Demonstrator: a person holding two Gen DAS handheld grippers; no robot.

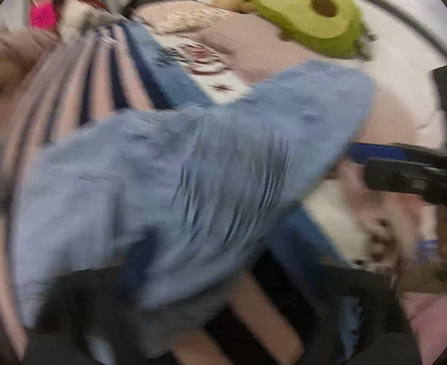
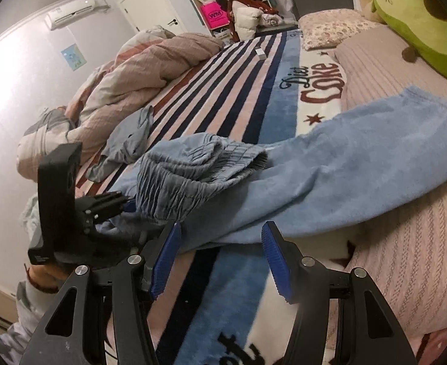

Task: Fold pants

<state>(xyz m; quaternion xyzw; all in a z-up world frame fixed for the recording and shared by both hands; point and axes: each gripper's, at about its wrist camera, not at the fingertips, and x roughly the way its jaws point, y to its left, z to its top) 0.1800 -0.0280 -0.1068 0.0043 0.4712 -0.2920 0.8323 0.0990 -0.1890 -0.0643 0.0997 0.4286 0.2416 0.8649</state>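
Right wrist view, nearest first: your right hand-held gripper sits low over the striped blanket, blue pads spread wide, nothing between them. Tips are just short of the near edge of the blue pants, not touching as far as you can see.

The pants lie on the bed across the blanket, elastic waistband bunched up and flopped over at the left, one leg running right onto the pink knit cover.

Your left hand-held gripper comes in from the left at the waistband; its tips are buried in the cloth, so you cannot tell whether it is clamped. Left wrist view is motion-blurred; the pants fill the frame and hide its own fingers.

Behind the pants: a crumpled grey garment, then a heaped beige duvet. Far right, an avocado plush; a floral pillow beside it. Back wall: cluttered shelf with a pink bag, air conditioner upper left.
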